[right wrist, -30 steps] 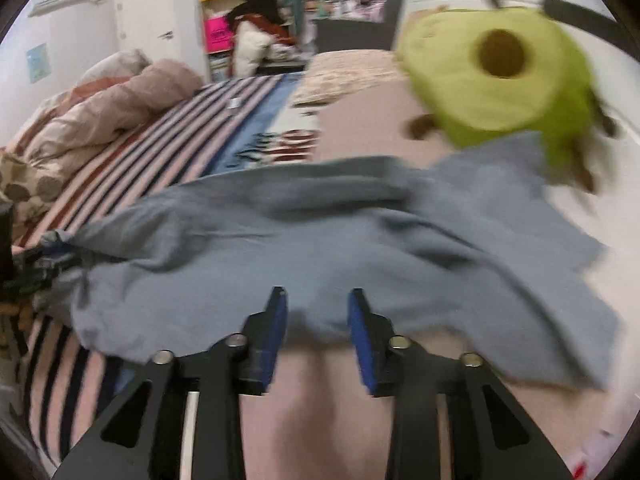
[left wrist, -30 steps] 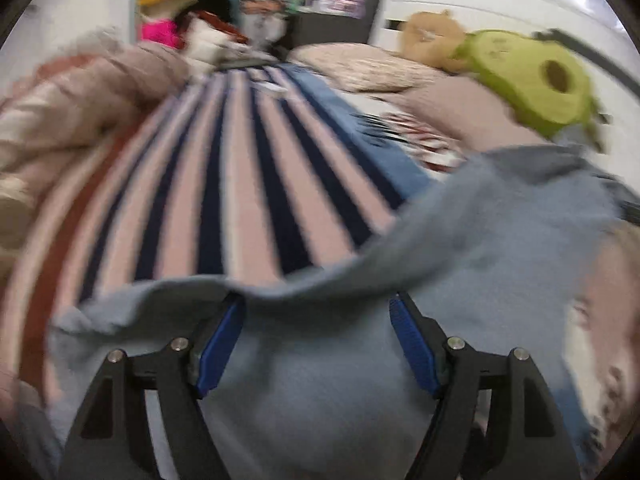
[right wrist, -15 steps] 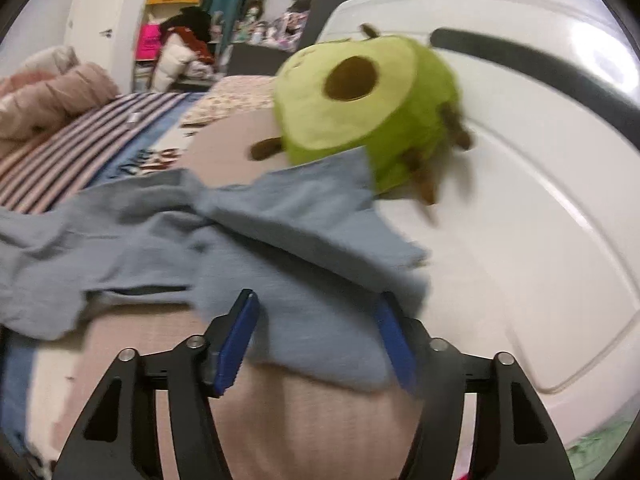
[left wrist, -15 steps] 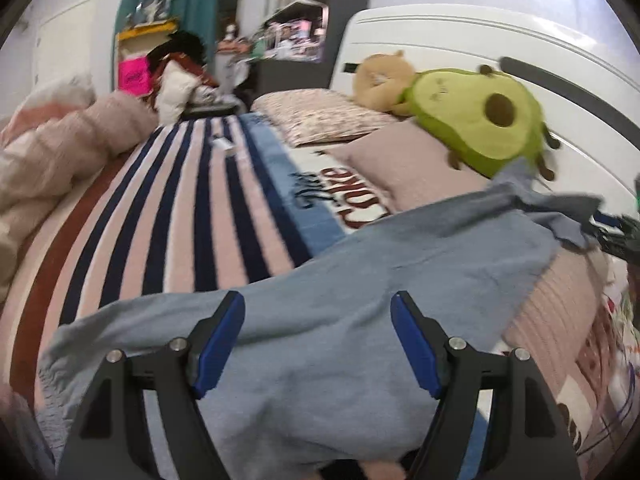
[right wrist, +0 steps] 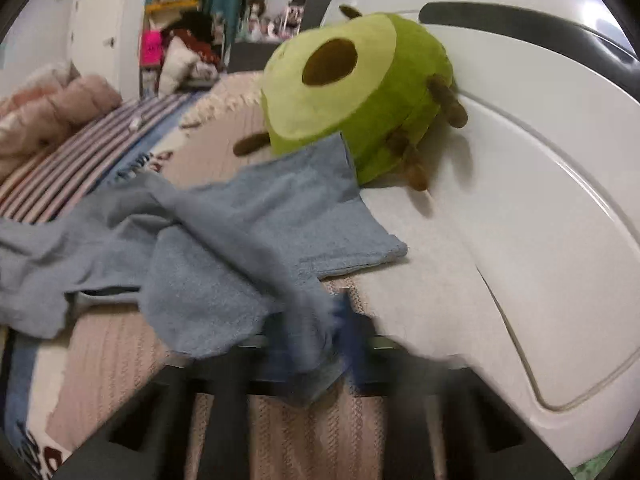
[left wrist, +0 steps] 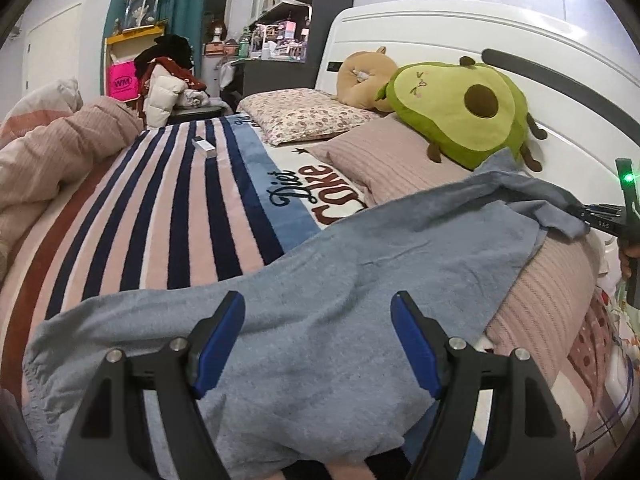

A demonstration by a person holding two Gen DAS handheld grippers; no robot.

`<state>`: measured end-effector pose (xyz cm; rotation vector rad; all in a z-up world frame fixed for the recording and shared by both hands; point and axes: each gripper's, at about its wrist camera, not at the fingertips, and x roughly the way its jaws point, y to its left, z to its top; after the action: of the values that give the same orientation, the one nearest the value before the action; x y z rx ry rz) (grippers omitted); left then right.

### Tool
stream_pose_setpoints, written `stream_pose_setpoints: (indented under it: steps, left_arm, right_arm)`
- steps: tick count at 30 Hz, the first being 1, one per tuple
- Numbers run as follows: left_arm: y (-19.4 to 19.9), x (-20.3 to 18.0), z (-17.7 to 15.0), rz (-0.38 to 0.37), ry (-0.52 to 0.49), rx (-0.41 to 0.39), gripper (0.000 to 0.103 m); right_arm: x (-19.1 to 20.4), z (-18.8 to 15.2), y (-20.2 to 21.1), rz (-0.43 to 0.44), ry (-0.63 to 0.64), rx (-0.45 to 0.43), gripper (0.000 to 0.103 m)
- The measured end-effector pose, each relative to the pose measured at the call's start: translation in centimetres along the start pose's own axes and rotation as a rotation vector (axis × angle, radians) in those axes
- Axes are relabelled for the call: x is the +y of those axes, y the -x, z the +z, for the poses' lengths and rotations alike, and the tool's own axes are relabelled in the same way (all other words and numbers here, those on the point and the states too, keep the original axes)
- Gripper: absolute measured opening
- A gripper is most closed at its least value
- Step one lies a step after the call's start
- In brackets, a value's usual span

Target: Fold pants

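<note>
Light blue pants (left wrist: pixel 340 280) lie spread across the striped bed and a pink pillow (left wrist: pixel 548 304). My left gripper (left wrist: pixel 318 340) is open, its blue pads on either side of the waist end, above the cloth. In the right wrist view the pants (right wrist: pixel 224 240) bunch up by the avocado plush. My right gripper (right wrist: pixel 324 344) is blurred and shut on a pant leg's hem. It also shows at the right edge of the left wrist view (left wrist: pixel 592 216), pinching the hem.
A green avocado plush (left wrist: pixel 460 116) and a tan plush (left wrist: pixel 364 76) rest against the white headboard (left wrist: pixel 440 32). A floral pillow (left wrist: pixel 308 116) lies behind. A pink duvet (left wrist: pixel 48 160) is heaped on the left. A small white box (left wrist: pixel 205 147) lies on the striped blanket.
My right gripper moved to the pant leg's hem by the headboard and shut on it. My left gripper stayed open over the waist end as the pants settled flat.
</note>
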<state>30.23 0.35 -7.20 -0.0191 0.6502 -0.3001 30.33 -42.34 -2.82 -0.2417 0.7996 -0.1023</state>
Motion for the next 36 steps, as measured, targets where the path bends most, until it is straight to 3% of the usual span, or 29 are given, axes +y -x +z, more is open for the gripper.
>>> stream_pose_setpoints:
  steps: [3, 10, 19, 21, 23, 25, 31, 36]
  left_arm:
    - [-0.4, 0.3, -0.2, 0.008, 0.013, 0.002, 0.072]
    - [-1.3, 1.3, -0.8, 0.071, 0.021, -0.012, 0.072]
    - [-2.8, 2.8, -1.6, 0.131, 0.019, 0.012, 0.072]
    - [-3.0, 3.2, -1.8, 0.144, 0.017, 0.018, 0.072]
    - [-3.0, 3.6, -2.0, 0.167, 0.023, 0.020, 0.072]
    - [-2.9, 4.3, -2.1, 0.188, 0.043, 0.016, 0.076]
    - [-0.5, 5.0, -2.0, 0.153, 0.106, -0.028, 0.080]
    - [2.6, 6.0, -4.3, 0.155, 0.193, -0.020, 0.080]
  right_arm:
    - [0.4, 1.2, 0.0, -0.073, 0.018, -0.026, 0.003]
    - [0.4, 5.9, -1.1, -0.140, 0.049, -0.069, 0.003]
    - [1.1, 10.9, -6.1, -0.252, 0.088, -0.077, 0.004]
    - [1.0, 11.0, -7.4, -0.240, 0.073, -0.034, 0.018]
    - [0.7, 10.7, -8.0, -0.227, 0.041, -0.014, 0.055]
    - [0.3, 10.1, -7.4, -0.230, 0.017, -0.029, 0.060]
    - [-1.4, 6.4, -3.7, -0.011, -0.181, 0.033, 0.065]
    - [-1.6, 1.8, -3.1, 0.191, -0.355, 0.130, 0.065]
